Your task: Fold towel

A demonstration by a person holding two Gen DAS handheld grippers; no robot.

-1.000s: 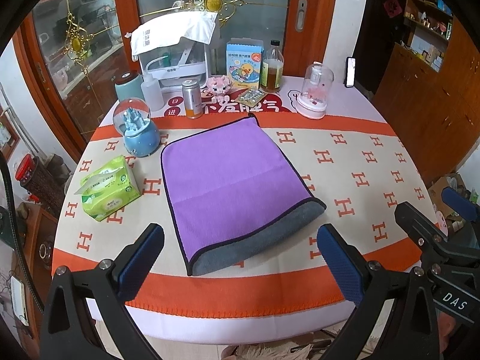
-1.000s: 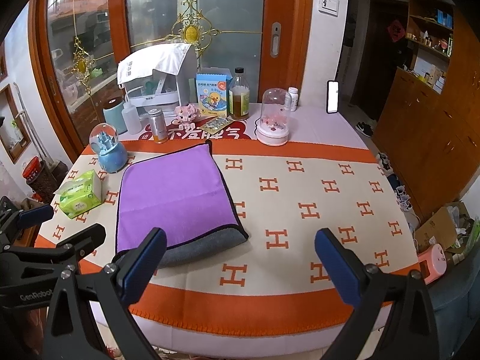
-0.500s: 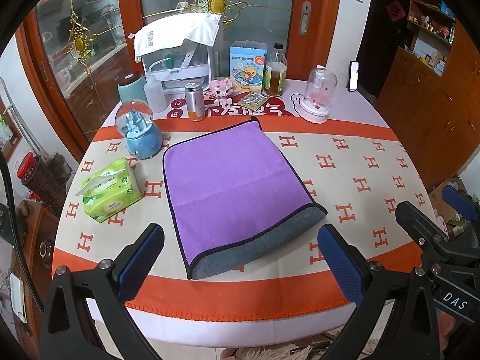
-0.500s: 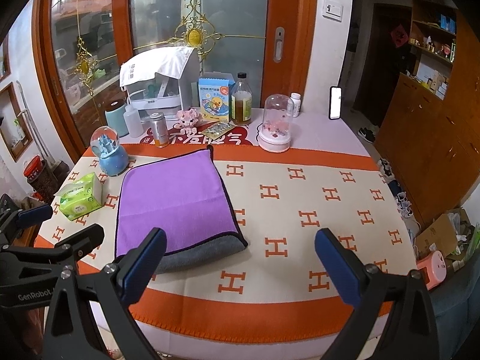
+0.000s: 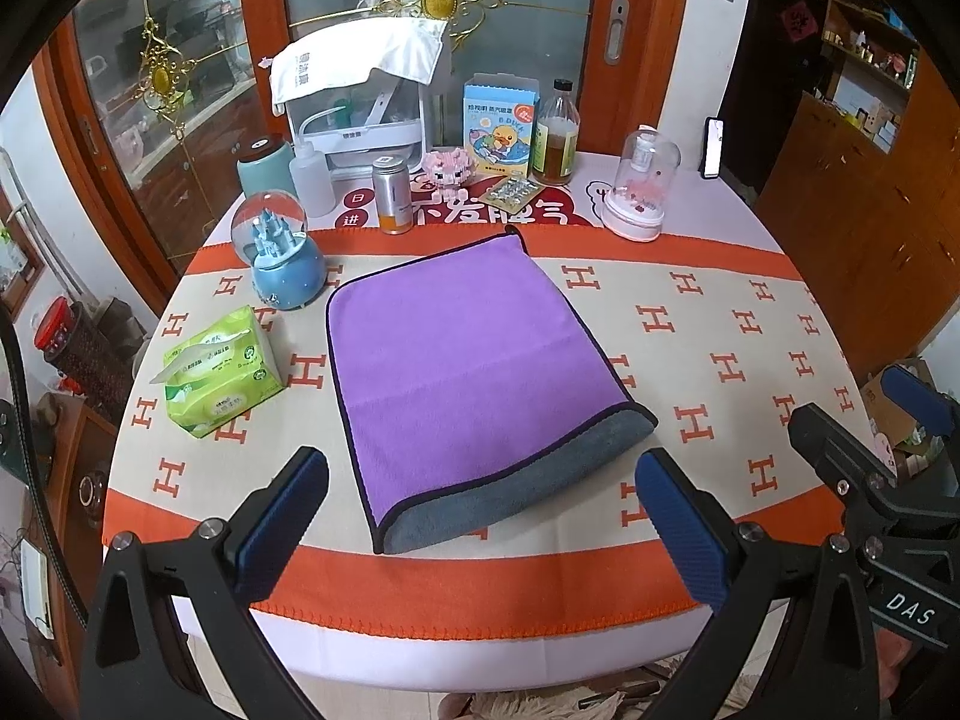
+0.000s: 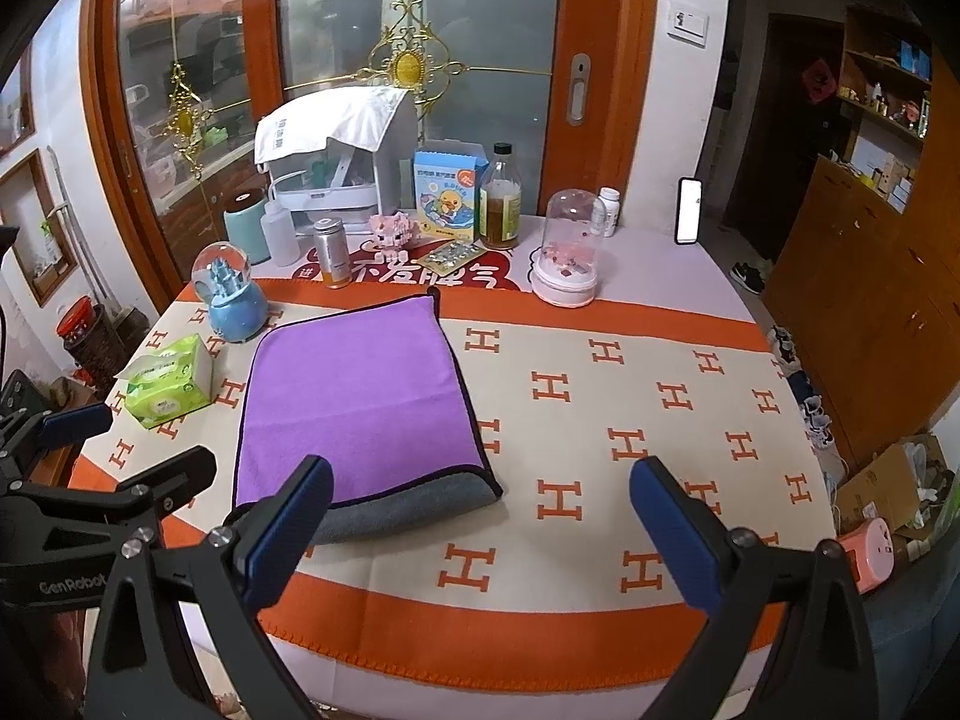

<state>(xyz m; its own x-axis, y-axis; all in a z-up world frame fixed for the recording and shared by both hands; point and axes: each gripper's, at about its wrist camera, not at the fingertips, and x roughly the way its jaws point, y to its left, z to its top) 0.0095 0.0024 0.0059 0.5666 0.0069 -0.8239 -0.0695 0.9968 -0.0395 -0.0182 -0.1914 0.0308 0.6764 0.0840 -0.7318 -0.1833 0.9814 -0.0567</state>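
Note:
A purple towel (image 5: 468, 354) with a grey underside lies folded flat on the round table; its grey lower layer sticks out at the near edge. It also shows in the right wrist view (image 6: 360, 402), left of centre. My left gripper (image 5: 480, 516) is open and empty, held over the table's near edge in front of the towel. My right gripper (image 6: 480, 522) is open and empty, near the table's front, to the right of the towel's near corner. Neither gripper touches the towel.
A green tissue pack (image 5: 216, 372) and a blue snow globe (image 5: 282, 252) stand left of the towel. Bottles, a can (image 5: 391, 195), a duck box (image 5: 498, 123), a glass dome (image 5: 641, 183) and a white appliance line the back. The orange-bordered cloth (image 6: 660, 396) lies bare right of the towel.
Both grippers have pulled back and risen slightly, so the table looks a little farther away. The towel has not moved.

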